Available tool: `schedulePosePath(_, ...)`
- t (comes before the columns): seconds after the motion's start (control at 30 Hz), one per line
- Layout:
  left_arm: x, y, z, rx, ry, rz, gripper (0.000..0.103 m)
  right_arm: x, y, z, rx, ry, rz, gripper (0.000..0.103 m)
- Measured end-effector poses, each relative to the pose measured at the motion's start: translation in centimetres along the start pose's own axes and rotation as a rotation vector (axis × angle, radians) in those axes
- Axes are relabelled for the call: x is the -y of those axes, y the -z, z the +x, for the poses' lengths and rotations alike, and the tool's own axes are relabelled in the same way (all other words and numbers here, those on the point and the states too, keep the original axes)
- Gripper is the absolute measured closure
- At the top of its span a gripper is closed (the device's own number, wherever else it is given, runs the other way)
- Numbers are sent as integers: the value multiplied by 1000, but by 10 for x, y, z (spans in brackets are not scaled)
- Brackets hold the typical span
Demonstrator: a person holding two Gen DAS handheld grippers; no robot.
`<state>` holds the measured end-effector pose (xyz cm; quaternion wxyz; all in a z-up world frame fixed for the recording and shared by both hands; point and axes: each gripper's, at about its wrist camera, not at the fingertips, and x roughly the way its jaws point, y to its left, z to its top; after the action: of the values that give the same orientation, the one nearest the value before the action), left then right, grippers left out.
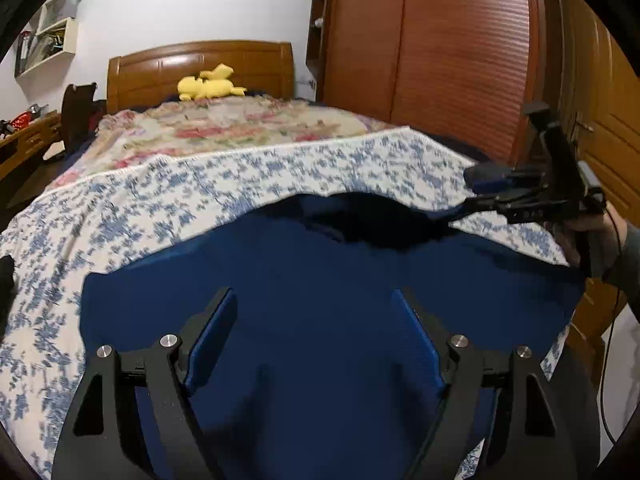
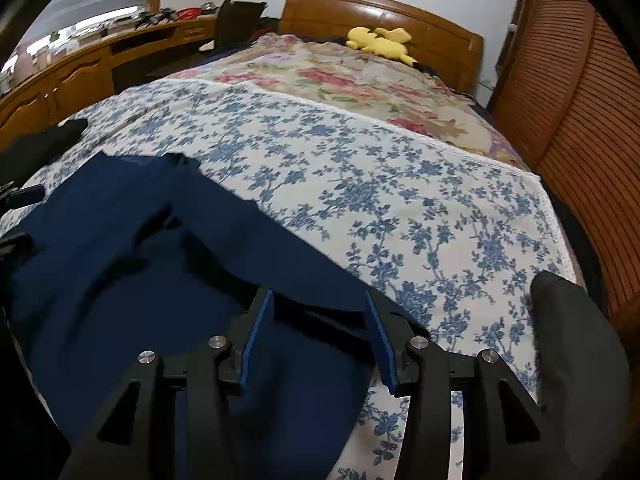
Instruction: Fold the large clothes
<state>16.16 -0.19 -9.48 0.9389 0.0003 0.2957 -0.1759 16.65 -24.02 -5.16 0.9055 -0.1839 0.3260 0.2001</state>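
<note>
A large navy blue garment (image 1: 312, 280) lies spread on the blue-flowered white bedspread (image 1: 248, 176). It also shows in the right wrist view (image 2: 132, 248), partly folded with a raised crease. My left gripper (image 1: 314, 300) is open and empty, just above the garment's near part. My right gripper (image 2: 320, 300) is open over the garment's right edge. In the left wrist view the right gripper (image 1: 476, 192) stands at the garment's far right corner, its fingers apart, with dark cloth just below them.
A floral quilt (image 1: 240, 124) and a yellow plush toy (image 1: 210, 84) lie toward the wooden headboard (image 1: 200, 64). A wooden wardrobe (image 1: 440, 40) stands right of the bed. A desk (image 2: 80, 68) runs along the left. A dark grey cloth (image 2: 576, 360) lies at the bed's right edge.
</note>
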Motion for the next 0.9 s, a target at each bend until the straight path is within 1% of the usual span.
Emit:
schedulePosePath(0.07,1,2,6,-16,-5,5,23,-6,2,-3,4,-13,-30,53)
schedulePosePath(0.17,-1,5,9,-27,-10,1,23,-18,-1,11,-25,-52,-91,52)
schedulePosePath(0.27,-1,6,8,-31,-12,-8,23,-25,-4,31,-82,-28,-152,52)
schedulePosePath(0.3,-2,7,8,-31,-11,-11,23,-24,-6,38,-100,-9,-163,52)
schedulePosePath(0.37,-3,7,7,-31,-11,-12,23,-20,-12,53,-158,84,-160,52)
schedulePosePath(0.4,-3,8,7,-32,-11,-12,23,-11,-16,60,-173,110,-133,52)
schedulePosePath(0.43,-4,8,7,-32,-10,-12,23,-2,-22,65,-178,110,-107,52)
schedulePosePath(0.47,-4,8,6,-33,-9,-12,23,7,-28,70,-177,130,-95,52)
schedulePosePath(0.53,-4,8,6,-33,-6,-13,23,24,-40,76,-164,221,-80,52)
schedulePosePath(0.57,-4,8,6,-33,-3,-14,23,37,-47,77,-150,262,-44,52)
schedulePosePath(0.63,-3,9,6,-31,-1,-13,23,62,-58,74,-119,305,42,52)
schedulePosePath(0.67,-4,8,6,-31,0,-13,23,73,-62,71,-101,311,75,52)
schedulePosePath(0.73,-4,8,5,-31,4,-12,23,89,-66,68,-85,288,116,52)
schedulePosePath(0.8,-4,8,6,-31,7,-12,23,100,-64,70,-91,244,140,52)
schedulePosePath(0.9,-5,7,5,-30,9,-12,23,105,-54,77,-112,186,164,52)
